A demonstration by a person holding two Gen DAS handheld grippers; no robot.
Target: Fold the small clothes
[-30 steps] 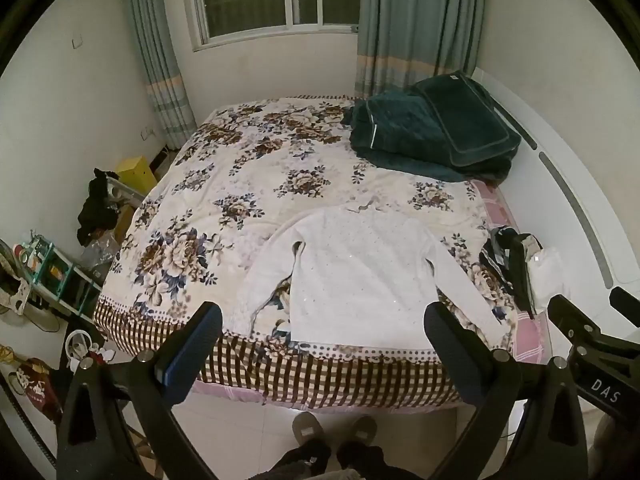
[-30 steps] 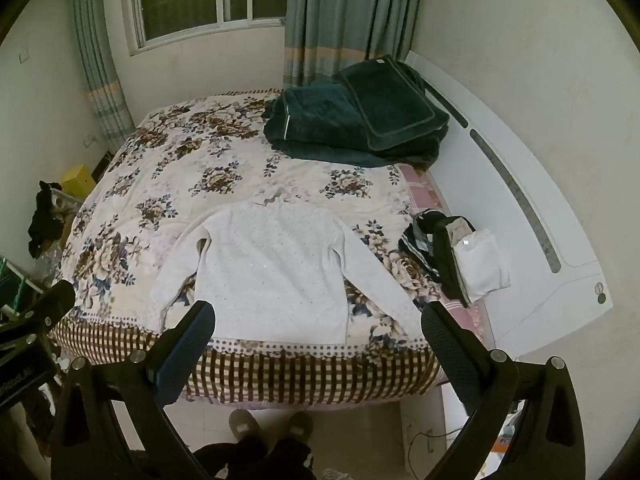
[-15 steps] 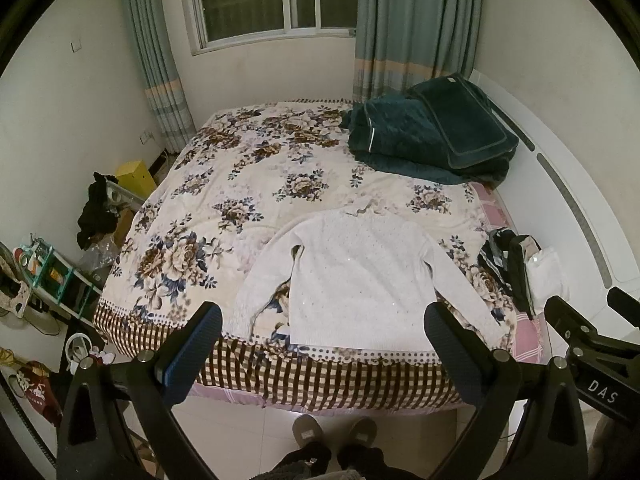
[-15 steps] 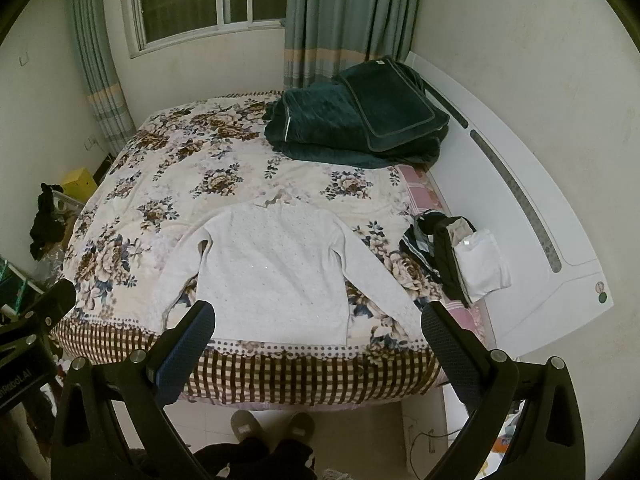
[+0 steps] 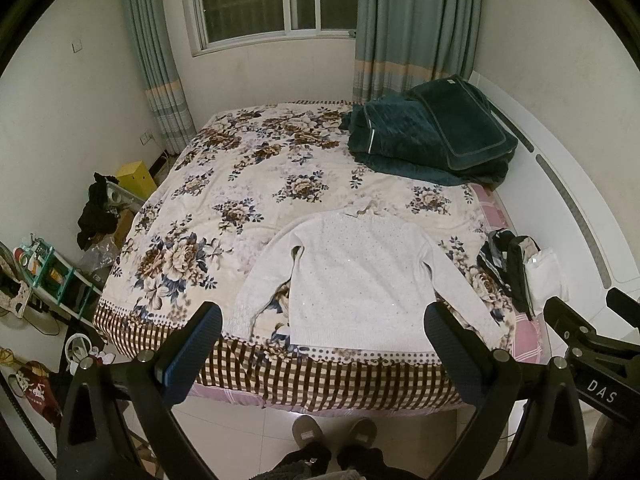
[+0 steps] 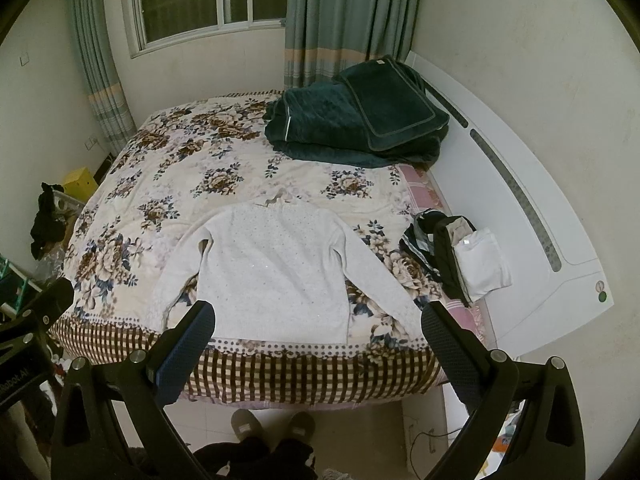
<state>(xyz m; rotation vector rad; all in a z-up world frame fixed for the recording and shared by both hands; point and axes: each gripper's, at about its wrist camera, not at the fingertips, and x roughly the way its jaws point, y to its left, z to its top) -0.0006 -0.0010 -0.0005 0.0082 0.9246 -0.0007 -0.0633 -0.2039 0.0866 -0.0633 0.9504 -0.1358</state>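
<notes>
A white knit sweater [image 5: 360, 276] with small sparkles lies flat at the bed's [image 5: 256, 184] near edge. Both claws, left [image 5: 322, 344] and right [image 6: 318, 340], hover above, wide apart.

White sweater [image 5: 360, 276] with tiny sparkly dots, on a cream bedspread [image 5: 256, 184] covered in brown-and-navy flowers, brown checked border. Dark teal quilted blanket [image 5: 428, 136] at the back. Grey-green curtains [image 5: 416, 20], peach band. Yellow box [image 5: 136, 176], I think.
</notes>
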